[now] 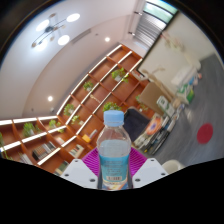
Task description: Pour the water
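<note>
Gripper view, and it is tilted hard: the room leans over, with the ceiling and its round lights (pixel 62 28) sweeping across above. Right in the middle of it stands the water bottle (pixel 115 150), clear plastic, white cap (pixel 114 117) on top, a pale blue label (pixel 115 168) round its lower part. It sits squarely between the two fingers of the gripper (pixel 115 178), and the magenta pads (pixel 92 160) show at either side of it, tight against the plastic with no gap that I can make out. So the claw is pinching the bottle, and the bottle looks upright along the fingers, cap pointing away from the camera.

Beyond the bottle, well apart from it, long wooden shelves (pixel 85 95) run across the back wall, their compartments holding small green plants and other bits too small to name. Just past the bottle's shoulder there is a dark blue shape (pixel 138 128), hard to identify. Off to one side a pale wall carries a red round mark (pixel 207 132). Water level inside the bottle: cannot tell from here.
</note>
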Available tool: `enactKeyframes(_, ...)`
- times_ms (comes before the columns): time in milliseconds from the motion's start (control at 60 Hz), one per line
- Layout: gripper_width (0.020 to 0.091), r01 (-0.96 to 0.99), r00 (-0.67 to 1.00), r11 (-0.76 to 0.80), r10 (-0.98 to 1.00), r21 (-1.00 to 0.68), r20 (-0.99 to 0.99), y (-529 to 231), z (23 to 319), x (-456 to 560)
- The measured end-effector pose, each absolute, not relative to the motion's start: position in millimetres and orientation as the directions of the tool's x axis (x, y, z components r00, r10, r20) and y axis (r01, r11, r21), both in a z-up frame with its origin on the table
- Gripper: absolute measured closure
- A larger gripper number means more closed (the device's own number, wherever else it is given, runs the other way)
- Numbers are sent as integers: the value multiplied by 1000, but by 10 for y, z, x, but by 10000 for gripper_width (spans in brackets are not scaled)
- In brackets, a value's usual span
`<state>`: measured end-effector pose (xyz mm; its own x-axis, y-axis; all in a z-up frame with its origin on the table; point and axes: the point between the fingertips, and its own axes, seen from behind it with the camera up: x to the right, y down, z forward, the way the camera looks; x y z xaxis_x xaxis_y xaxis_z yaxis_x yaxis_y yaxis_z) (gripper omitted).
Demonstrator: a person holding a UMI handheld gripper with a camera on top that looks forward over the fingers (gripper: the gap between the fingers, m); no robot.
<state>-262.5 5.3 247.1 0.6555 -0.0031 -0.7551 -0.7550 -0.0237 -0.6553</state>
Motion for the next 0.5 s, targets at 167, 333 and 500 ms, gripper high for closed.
enactKeyframes(167,750,-313,916,-33,-276,-949,-292,-33,2398,-1743)
enactKeyframes(333,750,-154,902,-96,-419,-983,-100,-109,2033,-1011)
enactKeyframes(500,750,-89,869,-198,-495,-976,21,-91,1389,-439)
